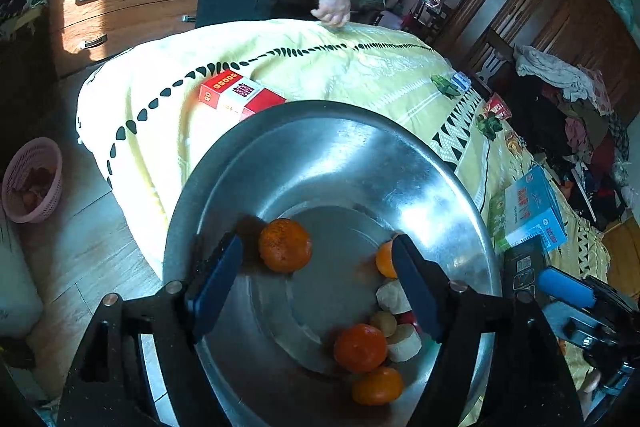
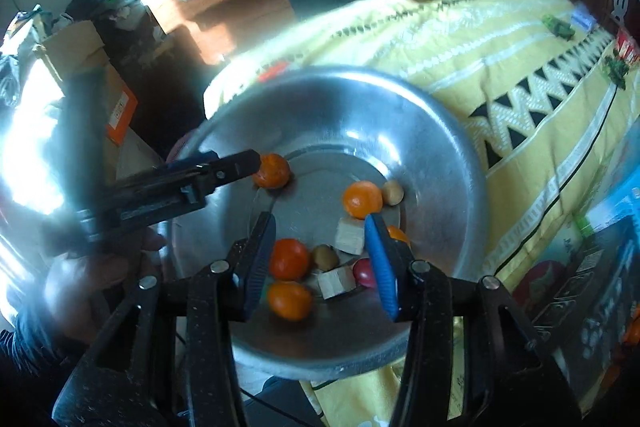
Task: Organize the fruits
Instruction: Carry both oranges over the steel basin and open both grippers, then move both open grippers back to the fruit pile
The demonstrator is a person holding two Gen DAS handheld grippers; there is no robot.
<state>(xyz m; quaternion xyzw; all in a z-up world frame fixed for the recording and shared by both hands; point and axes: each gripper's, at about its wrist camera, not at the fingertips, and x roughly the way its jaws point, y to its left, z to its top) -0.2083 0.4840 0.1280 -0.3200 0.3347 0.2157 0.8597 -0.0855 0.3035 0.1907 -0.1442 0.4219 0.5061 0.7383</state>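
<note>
- Fruits, mostly oranges, lie in a metal basin point(image 1: 440, 171) set on a yellow cloth point(image 1: 320, 67) at the centre of both views.
- One orange point(image 1: 284, 245) sits alone at centre left of the left wrist view; a darker orange point(image 1: 360, 347) and another orange point(image 1: 377, 385) lie at lower centre, with a fourth orange point(image 1: 385, 259) partly hidden behind a finger.
- Pale wooden blocks point(image 2: 350, 235), a small brown fruit point(image 2: 325, 257) and a red fruit point(image 2: 365, 271) are mixed among them in the right wrist view.
- Left gripper point(image 1: 318, 279): fingers apart, empty, hanging over the basin with the lone orange just beside its left finger.
- Right gripper point(image 2: 320, 259): fingers apart, empty, over the cluster of fruit and blocks.
- Progress, as a judgement: sorting appears barely begun, since fruit and blocks share one basin and neither tool holds anything. Nearly all items are left to separate.
- A pink basket point(image 1: 34, 179) at the left edge of the left wrist view holds something dark; whether it is a sorting target cannot be told.
- Writing: a red and white box point(image 1: 240, 95) at upper centre shows "20" and characters too small to read.
- A blue and white box point(image 1: 532, 205) at right carries red lettering, also unreadable.
- Another person's hand point(image 1: 332, 9) rests on the far edge of the cloth.
</note>
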